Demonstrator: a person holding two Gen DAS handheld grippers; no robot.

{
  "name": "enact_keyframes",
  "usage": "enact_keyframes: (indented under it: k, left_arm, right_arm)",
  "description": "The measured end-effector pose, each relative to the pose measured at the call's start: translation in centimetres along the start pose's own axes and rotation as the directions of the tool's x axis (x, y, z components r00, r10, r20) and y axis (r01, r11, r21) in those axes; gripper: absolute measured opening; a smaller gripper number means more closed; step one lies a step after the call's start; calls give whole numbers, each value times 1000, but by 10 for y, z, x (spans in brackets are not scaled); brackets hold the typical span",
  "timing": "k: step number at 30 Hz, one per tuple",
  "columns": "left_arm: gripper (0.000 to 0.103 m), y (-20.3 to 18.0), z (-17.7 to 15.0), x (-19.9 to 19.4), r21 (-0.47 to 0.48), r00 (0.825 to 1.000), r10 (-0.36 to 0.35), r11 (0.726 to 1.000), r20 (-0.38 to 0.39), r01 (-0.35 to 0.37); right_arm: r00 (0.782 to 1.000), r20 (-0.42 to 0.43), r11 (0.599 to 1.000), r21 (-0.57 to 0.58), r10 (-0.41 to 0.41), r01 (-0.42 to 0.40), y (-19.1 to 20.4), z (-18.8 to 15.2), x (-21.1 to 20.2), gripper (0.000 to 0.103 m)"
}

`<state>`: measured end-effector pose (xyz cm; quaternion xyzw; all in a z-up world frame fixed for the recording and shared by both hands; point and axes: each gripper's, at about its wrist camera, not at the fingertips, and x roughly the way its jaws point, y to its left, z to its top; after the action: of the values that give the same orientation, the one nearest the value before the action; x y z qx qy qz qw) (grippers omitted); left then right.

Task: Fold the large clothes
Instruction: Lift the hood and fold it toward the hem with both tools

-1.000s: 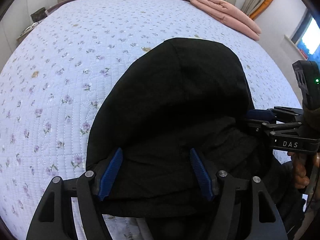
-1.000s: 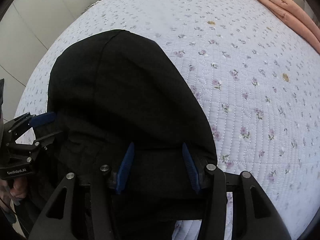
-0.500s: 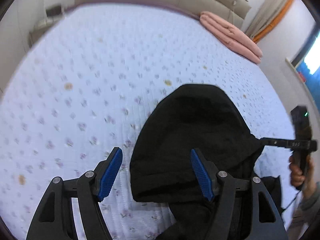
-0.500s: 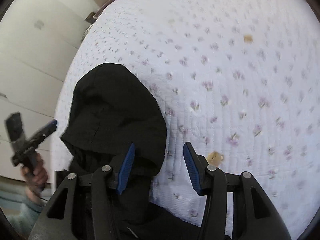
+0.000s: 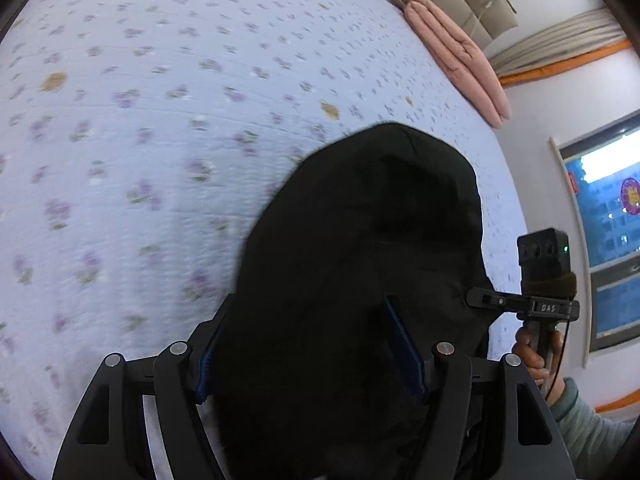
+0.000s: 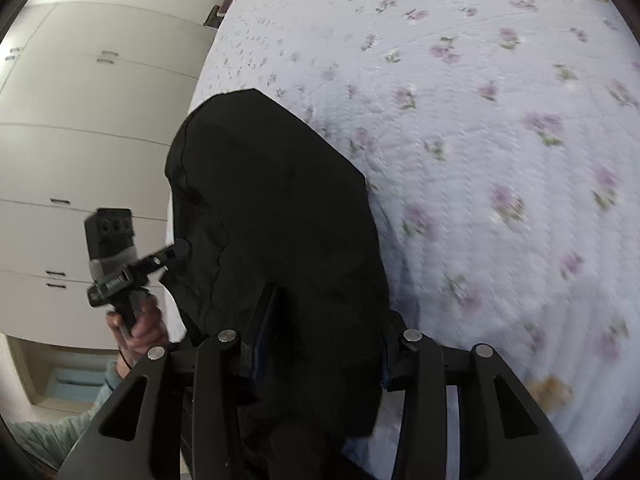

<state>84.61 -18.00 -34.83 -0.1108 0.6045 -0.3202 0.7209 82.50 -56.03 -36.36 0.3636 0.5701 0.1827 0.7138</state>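
Note:
A large black hooded garment [image 5: 360, 248] lies at the near edge of the bed, hood pointing away; it also shows in the right wrist view [image 6: 276, 216]. My left gripper [image 5: 308, 344] stands wide open with the black cloth draped between and over its blue pads [image 5: 404, 344]. My right gripper [image 6: 320, 328] is also open, with cloth covering most of its pads. Each gripper shows from the side in the other view, the right one [image 5: 480, 300] and the left one [image 6: 176, 252], both at the garment's edges; their jaws are hidden there.
The bed has a white quilt with purple flowers [image 5: 160, 120]. A folded pink blanket [image 5: 456, 56] lies at the far right by the headboard. White cupboards [image 6: 80, 120] stand left of the bed. A window [image 5: 608, 248] is on the right wall.
Both grippers pulled back from the garment half a second ago, then came forward again; the black cloth now lies between the open fingers of each. Both views have tilted.

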Motion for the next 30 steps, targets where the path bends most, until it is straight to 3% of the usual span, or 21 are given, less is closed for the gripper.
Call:
enact_keyframes:
  k: [2,3,4,6,10,15,20,23,25,28,29,30]
  left_arm:
    - [68,-13,-1,2,41,998,54,998,22,-55]
    - [47,-19,-2,3,61,996,79,995,33,-81]
    - [35,-27,-4,2,79,992,117,990,54,-121]
    - [20,-37,-11,-11,87,984,137,985,117,-147]
    - [17,-73,-33,-53,158,963,174,965,207,-208]
    - [15,-122,-76,-119,246,941,159,940,298,-236]
    - [15,-164,-145,-184,312,913,157,906,376,-285]
    - [15,-182,-196,-211,364,908,162,878,387,-312]
    - [15,-192,-226,-219,396,908,172,858,381,-329]
    - [18,-193,-281,-221,438,926,223,831,304,-344]
    - [19,-192,-298,-221,440,934,234,833,269,-335]
    - [21,-183,-320,-217,429,944,253,844,212,-322]
  right_arm:
    - [1000,13,1000,0,-11,11,5,-3,2,45]
    - [1000,20,1000,-6,-20,20,10,-4,2,41]
    - [999,30,999,-23,-31,32,17,-8,2,33]
    - [997,55,997,-59,-53,56,33,-16,-1,23]
    - [986,135,974,-192,-95,120,87,-42,-30,18]
    - [965,224,928,-311,-137,204,148,-93,-72,17]
    - [939,293,876,-386,-180,288,201,-168,-104,17]
    - [917,326,819,-444,-231,364,229,-229,-119,16]
    - [900,344,774,-479,-267,413,235,-262,-134,15]
    - [873,340,707,-516,-349,484,241,-320,-134,15]
    - [857,342,679,-523,-386,515,234,-330,-142,15]
    - [824,341,634,-527,-452,566,227,-349,-138,15]
